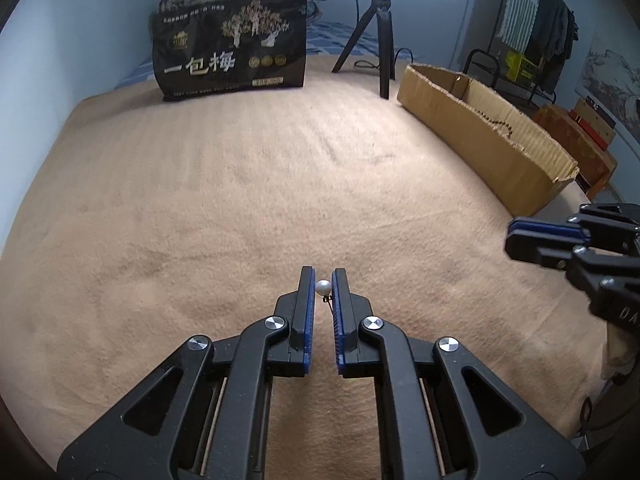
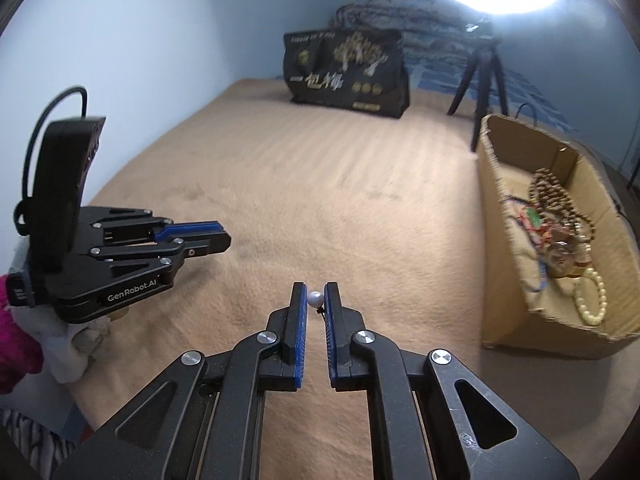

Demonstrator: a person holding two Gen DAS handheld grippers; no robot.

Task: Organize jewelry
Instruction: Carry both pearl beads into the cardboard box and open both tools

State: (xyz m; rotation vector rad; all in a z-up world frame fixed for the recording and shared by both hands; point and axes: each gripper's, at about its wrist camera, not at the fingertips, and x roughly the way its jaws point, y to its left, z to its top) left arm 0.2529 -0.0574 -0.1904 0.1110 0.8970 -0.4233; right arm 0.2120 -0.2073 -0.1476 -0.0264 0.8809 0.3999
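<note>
My left gripper [image 1: 323,276] is shut on a white pearl earring [image 1: 323,287] with a small dark hook, held near the fingertips above the tan blanket. My right gripper [image 2: 315,291] is shut on a second white pearl earring [image 2: 315,299] in the same way. Each gripper shows in the other's view: the right one [image 1: 514,238] at the right edge, the left one [image 2: 224,236] at the left, held by a gloved hand. A torn cardboard box [image 2: 504,248] at the right holds several bead bracelets [image 2: 560,216] and a pale bead ring [image 2: 592,300].
A tan blanket [image 1: 240,200] covers the surface. A black printed bag [image 1: 232,48] stands at the back. A black tripod [image 1: 376,28] stands next to the box's far end [image 1: 424,80] under a bright lamp. Shelves and boxes [image 1: 576,136] lie beyond the box.
</note>
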